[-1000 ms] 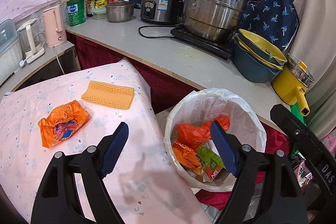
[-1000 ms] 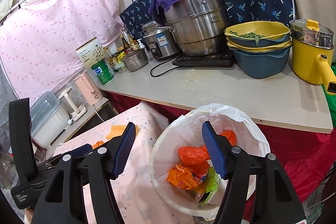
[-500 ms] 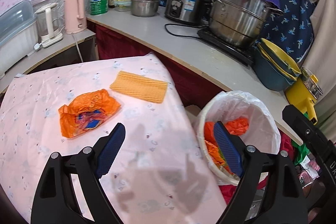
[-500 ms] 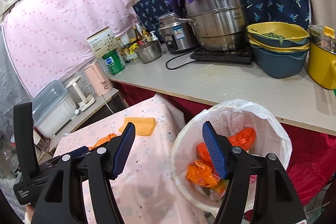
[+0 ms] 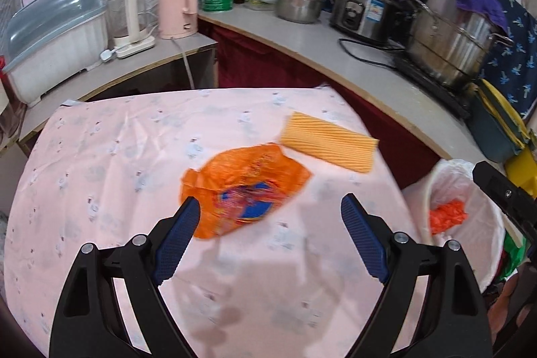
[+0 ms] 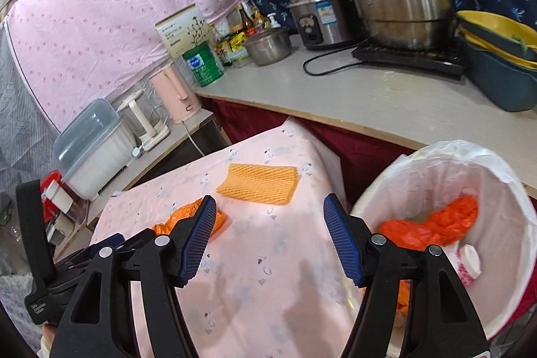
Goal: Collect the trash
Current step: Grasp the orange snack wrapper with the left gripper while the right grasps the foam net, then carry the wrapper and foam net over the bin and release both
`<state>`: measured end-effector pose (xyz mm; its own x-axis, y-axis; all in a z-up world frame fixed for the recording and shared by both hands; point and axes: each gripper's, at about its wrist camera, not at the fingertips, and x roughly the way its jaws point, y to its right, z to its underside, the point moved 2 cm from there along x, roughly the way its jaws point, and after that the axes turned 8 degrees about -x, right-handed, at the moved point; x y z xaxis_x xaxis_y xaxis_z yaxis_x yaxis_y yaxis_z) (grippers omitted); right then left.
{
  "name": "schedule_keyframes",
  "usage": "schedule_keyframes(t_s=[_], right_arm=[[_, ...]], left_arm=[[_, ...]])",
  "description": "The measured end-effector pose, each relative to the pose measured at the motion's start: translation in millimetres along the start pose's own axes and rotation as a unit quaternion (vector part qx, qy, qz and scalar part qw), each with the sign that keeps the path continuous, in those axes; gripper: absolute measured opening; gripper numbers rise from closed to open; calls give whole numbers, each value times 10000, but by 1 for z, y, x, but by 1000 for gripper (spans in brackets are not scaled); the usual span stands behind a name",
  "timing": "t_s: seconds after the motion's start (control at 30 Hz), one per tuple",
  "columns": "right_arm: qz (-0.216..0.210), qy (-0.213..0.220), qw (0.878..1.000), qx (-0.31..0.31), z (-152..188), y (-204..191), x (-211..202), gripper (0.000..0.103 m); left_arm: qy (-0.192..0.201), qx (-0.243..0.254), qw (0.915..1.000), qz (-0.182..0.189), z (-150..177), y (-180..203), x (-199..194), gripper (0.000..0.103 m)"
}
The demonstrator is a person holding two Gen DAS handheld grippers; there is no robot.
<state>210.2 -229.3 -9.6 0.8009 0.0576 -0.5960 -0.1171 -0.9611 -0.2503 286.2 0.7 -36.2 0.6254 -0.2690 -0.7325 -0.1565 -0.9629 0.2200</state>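
The left gripper (image 5: 270, 225) hangs over the pink-clothed bench (image 5: 100, 190) with its jaws spread wide and nothing between them. Just ahead of its blue pads lies a crumpled orange wrapper (image 5: 243, 190) with a blue and red print, flat on the cloth and a little blurred; the left pad overlaps the wrapper's near edge in the left wrist view, though contact cannot be told. Beyond the wrapper, close to its far corner, lies a yellow foam net (image 5: 327, 146), also flat on the cloth near the bench's far right corner.

The right gripper (image 6: 268, 237) has its jaws wide apart too, holding nothing, and sits above the bench edge beside the trash bin (image 6: 503, 217). The bin stands off the right side of the bench, lined with a white bag, and holds an orange plastic bag (image 6: 433, 227) and some smaller scraps. In the right wrist view the wrapper (image 6: 174, 218) is partly hidden behind the left pad, and the foam net (image 6: 258, 183) lies further back
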Motion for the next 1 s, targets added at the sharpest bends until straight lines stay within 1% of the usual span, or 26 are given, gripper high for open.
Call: schedule_keyframes(t_s=[0.1, 0.23, 0.43, 0.47, 0.5, 0.53, 0.6, 0.63, 0.67, 0.7, 0.73, 0.77, 0.8, 0.83, 0.87, 0.93, 1.0], right_arm=[[-19, -178, 9998, 43, -3, -4, 33, 64], [77, -385, 9991, 176, -9, -2, 83, 65], [292, -674, 9968, 323, -15, 14, 154, 65], [335, -715, 9963, 347, -16, 17, 164, 65], [362, -752, 9958, 372, -15, 21, 172, 65], [361, -802, 9952, 423, -15, 24, 180, 65], [310, -844, 9946, 519, -14, 27, 190, 65], [288, -846, 9947, 509, -13, 26, 192, 65], [327, -825, 9951, 428, -14, 24, 194, 63], [356, -798, 9957, 320, -14, 20, 194, 56], [348, -797, 9960, 226, -14, 17, 194, 46], [282, -832, 9960, 129, -12, 12, 193, 40], [216, -889, 9958, 79, -10, 7, 194, 31], [154, -950, 9954, 22, -8, 3, 194, 22], [113, -1008, 9948, -62, -4, -2, 193, 20], [106, -998, 9946, -255, 1, -13, 184, 12], [54, -944, 9949, -346, 2, -21, 172, 11]], left_arm=[[-71, -84, 9998, -170, -8, -23, 20, 82], [-218, -108, 9992, -315, -15, -46, 52, 82], [-458, 1, 9986, -270, -16, -58, 95, 80], [-497, 24, 9985, -241, -15, -58, 100, 77], [-553, 59, 9983, -184, -14, -57, 105, 70], [-599, 76, 9981, -144, -14, -56, 109, 67], [-635, 100, 9979, -35, -13, -53, 112, 59], [-620, 129, 9980, 2, -14, -50, 113, 55], [-638, 170, 9978, 45, -14, -47, 113, 48], [-630, 203, 9978, 52, -15, -45, 113, 45], [-596, 230, 9979, 44, -15, -42, 112, 43], [-572, 263, 9980, 45, -16, -40, 110, 35], [-558, 290, 9980, 44, -16, -37, 108, 27], [-567, 288, 9980, 35, -17, -35, 107, 24], [-574, 276, 9980, 33, -17, -33, 104, 13], [-615, 231, 9978, 39, -16, -30, 99, 12], [-579, 217, 9981, 37, -15, -26, 89, 12]])
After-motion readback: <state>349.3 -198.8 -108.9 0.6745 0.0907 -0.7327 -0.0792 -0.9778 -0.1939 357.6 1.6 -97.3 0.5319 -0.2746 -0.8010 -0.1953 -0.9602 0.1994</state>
